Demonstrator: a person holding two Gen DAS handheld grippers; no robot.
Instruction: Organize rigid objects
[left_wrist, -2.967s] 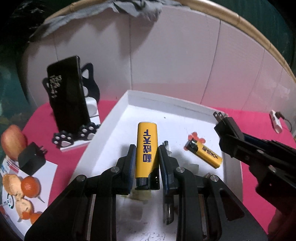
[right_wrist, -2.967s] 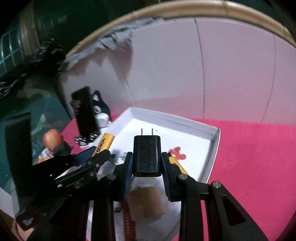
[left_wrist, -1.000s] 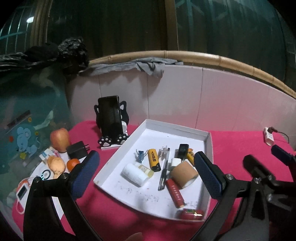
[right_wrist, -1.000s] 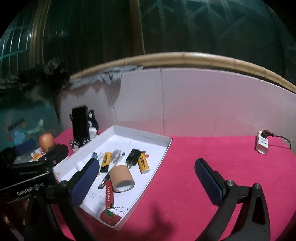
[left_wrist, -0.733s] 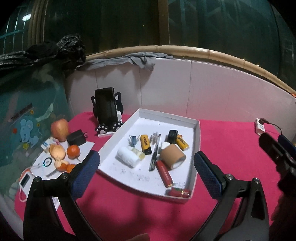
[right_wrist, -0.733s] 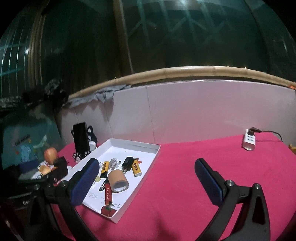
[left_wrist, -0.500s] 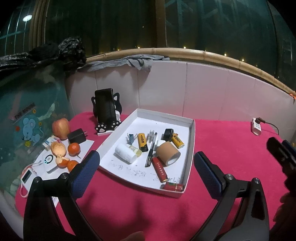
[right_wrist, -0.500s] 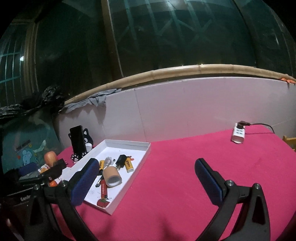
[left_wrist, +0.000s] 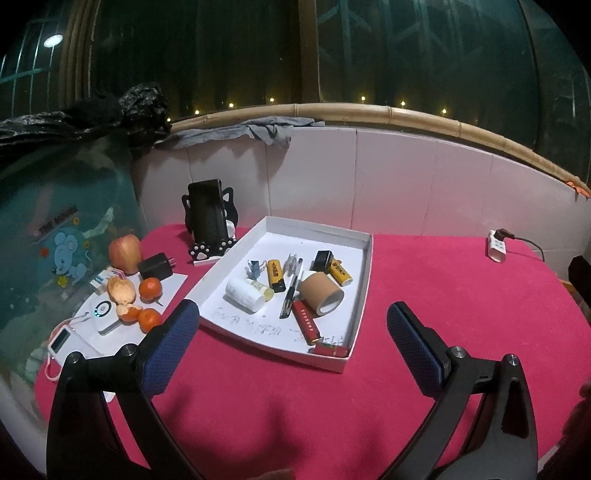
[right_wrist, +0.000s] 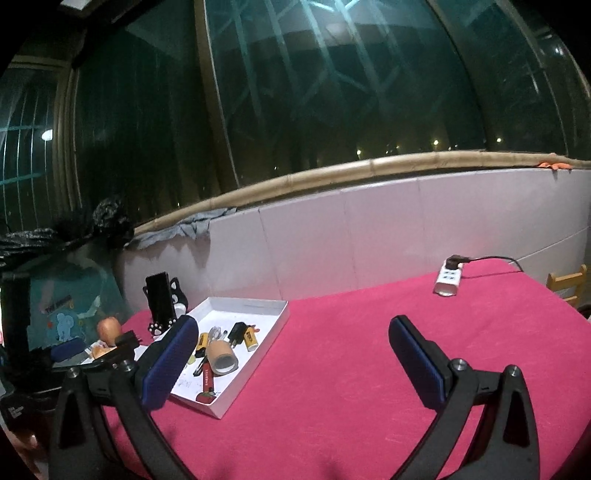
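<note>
Both tongs (left_wrist: 291, 325) (right_wrist: 291, 345) farther back from tray (left_wrist: 364, 273), empty.

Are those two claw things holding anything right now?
No. Left gripper and right gripper are both wide open and empty, above the red tablecloth.

No legible text; only unreadable scribbles on the white tray (left_wrist: 360, 258)

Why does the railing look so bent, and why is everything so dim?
Left wrist view: the fisheye lens bows the bamboo rail; the white tray is evenly lit and sharp. Right wrist view: the same bowing, dark night windows, corners black.
</note>
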